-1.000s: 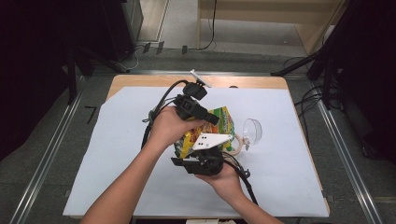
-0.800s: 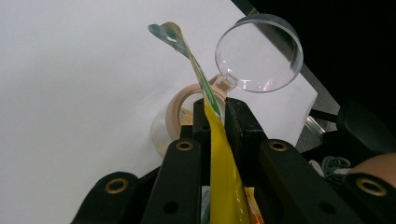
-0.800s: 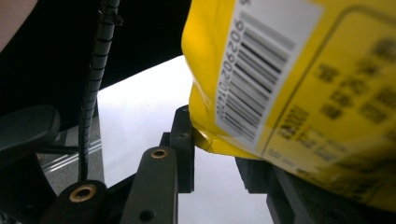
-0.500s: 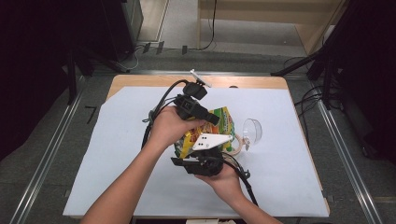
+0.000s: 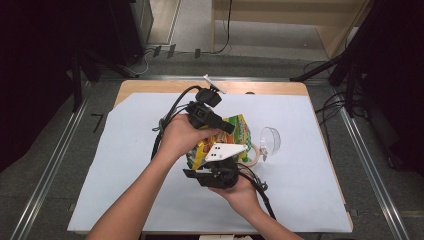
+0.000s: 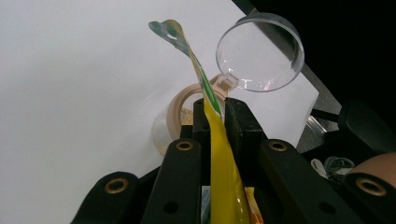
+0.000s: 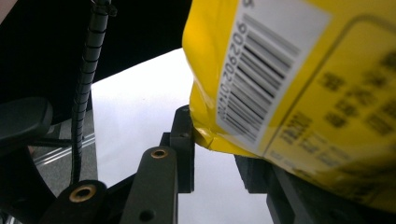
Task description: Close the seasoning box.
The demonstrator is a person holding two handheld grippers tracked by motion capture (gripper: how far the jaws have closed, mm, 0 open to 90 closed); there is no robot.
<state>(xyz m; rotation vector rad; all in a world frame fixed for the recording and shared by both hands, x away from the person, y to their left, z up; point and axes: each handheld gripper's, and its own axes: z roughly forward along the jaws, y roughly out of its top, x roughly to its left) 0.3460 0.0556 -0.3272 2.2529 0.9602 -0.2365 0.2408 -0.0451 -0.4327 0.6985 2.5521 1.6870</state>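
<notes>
Left gripper view shows the left gripper (image 6: pixel 215 116) clamped on the flat top edge of a yellow snack bag (image 6: pixel 224 177), the 2 black jaws pressing its seam between them, with the torn green corner curling up beyond the tips. Past that corner lies a clear jar (image 6: pixel 173 125) on its side with a beige rim, its round transparent lid (image 6: pixel 259 51) flipped open and some crumbs inside. Right gripper view has the right gripper (image 7: pixel 219 154) grasping the bag (image 7: pixel 299 93) near its lower corner, barcode side toward the camera. From the high view, the left gripper (image 5: pixel 227 127) and the right gripper (image 5: pixel 212 172) hold the bag (image 5: pixel 235 135) lifted over the white table cover (image 5: pixel 110 165), just beside the jar (image 5: pixel 256 152). My reading is that the pouring step is in hand: next the open corner must tip down over the jar mouth while both grips stay firm, slowly enough that nothing spills past the rim.
</notes>
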